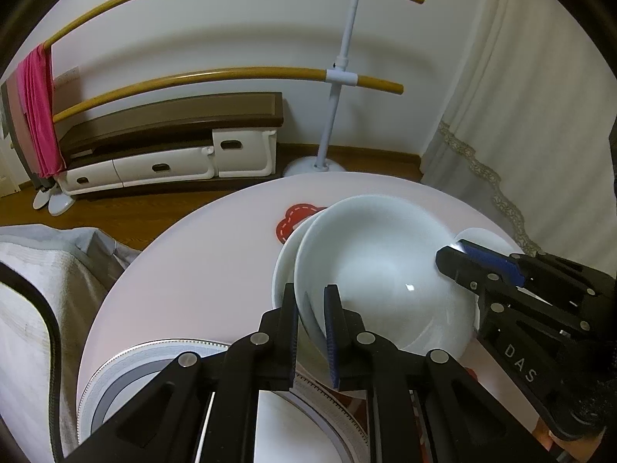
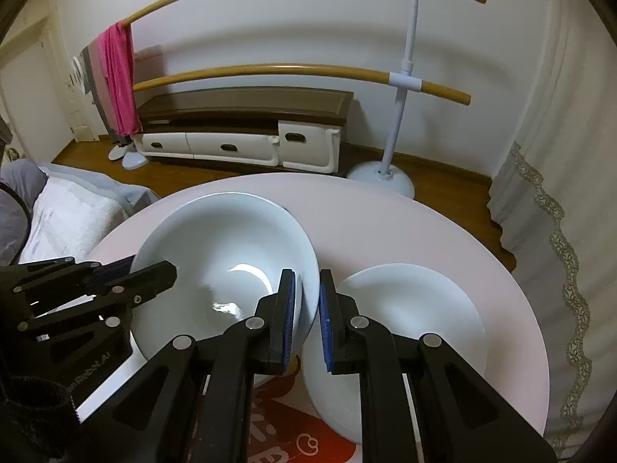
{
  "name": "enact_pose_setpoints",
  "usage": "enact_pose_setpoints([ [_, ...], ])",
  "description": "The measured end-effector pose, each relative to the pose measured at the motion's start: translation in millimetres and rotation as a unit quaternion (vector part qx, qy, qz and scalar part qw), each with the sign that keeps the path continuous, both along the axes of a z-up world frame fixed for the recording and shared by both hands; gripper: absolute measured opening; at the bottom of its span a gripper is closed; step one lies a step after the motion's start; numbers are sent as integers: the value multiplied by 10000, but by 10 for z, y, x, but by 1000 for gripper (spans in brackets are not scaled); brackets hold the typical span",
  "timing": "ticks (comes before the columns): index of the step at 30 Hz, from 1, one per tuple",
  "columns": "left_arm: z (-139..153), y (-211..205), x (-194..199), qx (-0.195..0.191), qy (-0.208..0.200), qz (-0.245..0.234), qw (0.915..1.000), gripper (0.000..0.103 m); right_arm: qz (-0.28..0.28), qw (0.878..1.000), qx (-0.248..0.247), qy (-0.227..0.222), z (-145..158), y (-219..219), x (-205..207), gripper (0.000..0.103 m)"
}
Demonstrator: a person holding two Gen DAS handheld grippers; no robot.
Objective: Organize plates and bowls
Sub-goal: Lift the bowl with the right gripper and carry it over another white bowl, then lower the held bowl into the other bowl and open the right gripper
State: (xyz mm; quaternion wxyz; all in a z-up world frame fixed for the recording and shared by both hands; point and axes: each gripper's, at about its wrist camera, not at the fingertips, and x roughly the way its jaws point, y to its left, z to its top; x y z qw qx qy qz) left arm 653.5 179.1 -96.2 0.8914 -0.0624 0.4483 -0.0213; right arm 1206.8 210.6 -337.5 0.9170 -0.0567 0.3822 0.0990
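Grippers [image 1: 311, 301], white bowl [image 1: 378, 262], round table [image 1: 200, 254]

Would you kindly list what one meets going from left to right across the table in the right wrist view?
Left gripper, gripping the bowl's left rim → white bowl → right gripper, its jaws shut on the bowl's right rim → white plate → bare edge of the round table.

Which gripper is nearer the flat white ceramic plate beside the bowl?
Right. Right gripper clamps the rim of the deep white bowl right beside the flat white ceramic plate; left gripper clamps the far rim, across the bowl.
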Motion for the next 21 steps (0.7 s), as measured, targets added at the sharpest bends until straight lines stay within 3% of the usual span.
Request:
enact_pose_setpoints([
  [21,45,-42,-49,37,52,-22,10000,13,25,9996,227,148,-36,-9,49,12],
])
